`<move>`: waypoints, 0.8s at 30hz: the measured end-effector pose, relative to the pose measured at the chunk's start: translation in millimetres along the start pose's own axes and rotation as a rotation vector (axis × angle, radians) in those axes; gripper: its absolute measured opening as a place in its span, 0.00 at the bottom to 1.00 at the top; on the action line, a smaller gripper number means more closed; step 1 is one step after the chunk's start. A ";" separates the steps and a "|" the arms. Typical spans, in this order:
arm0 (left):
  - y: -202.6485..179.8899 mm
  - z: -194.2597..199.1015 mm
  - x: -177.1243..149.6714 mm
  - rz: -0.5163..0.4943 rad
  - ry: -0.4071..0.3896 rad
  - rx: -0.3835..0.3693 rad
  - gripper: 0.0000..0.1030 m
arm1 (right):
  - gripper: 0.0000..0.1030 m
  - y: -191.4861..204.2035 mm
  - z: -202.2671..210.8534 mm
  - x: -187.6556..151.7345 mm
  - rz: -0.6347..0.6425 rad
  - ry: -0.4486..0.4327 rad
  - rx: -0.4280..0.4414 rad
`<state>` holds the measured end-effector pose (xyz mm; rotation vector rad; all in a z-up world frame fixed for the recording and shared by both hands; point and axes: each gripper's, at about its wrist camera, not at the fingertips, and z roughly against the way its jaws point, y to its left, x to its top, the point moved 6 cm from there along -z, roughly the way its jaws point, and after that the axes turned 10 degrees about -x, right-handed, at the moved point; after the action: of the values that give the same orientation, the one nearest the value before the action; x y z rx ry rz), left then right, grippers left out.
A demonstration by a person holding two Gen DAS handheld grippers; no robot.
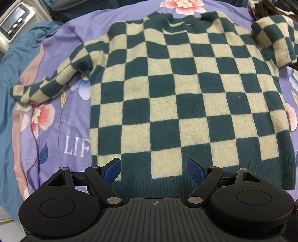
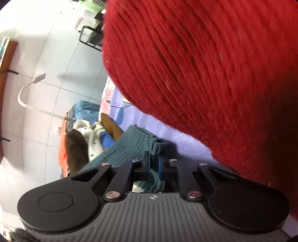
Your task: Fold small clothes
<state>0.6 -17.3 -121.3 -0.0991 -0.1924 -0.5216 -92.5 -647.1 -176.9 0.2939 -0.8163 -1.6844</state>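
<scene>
A green-and-cream checkered sweater [image 1: 186, 89] lies flat on the purple floral bedsheet [image 1: 61, 130], collar far, ribbed hem near. Its left sleeve [image 1: 46, 87] stretches out to the left; the right sleeve [image 1: 273, 41] is folded in at the top right. My left gripper [image 1: 153, 167] is open and empty, just above the hem. In the right wrist view my right gripper [image 2: 154, 163] is shut on a green ribbed edge of the sweater [image 2: 130, 147]. A red knitted sleeve of the person [image 2: 204, 74] hides most of that view.
A teal blanket [image 1: 22, 55] lies along the bed's left side, with a white appliance [image 1: 14, 20] beyond it. Dark clothes [image 1: 270, 9] lie at the top right. In the right wrist view a pile of clothes [image 2: 87, 137] sits by the bed over white floor tiles [image 2: 46, 55].
</scene>
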 end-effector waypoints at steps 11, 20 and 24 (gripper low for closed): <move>8.8 -7.0 15.8 0.007 -0.034 -0.041 1.00 | 0.08 69.6 150.9 44.1 0.312 -0.159 0.172; 22.1 -19.3 17.8 0.035 -0.028 -0.072 1.00 | 0.08 -0.8 181.0 66.7 0.173 -0.223 0.018; 29.0 -19.3 18.9 0.027 -0.031 -0.057 1.00 | 0.08 9.4 152.7 43.9 0.263 -0.203 -0.003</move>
<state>34.3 -4.1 -137.4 -0.1651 -0.2058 -0.4988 -188.1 -634.0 -50.3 0.0107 -0.9585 -1.4827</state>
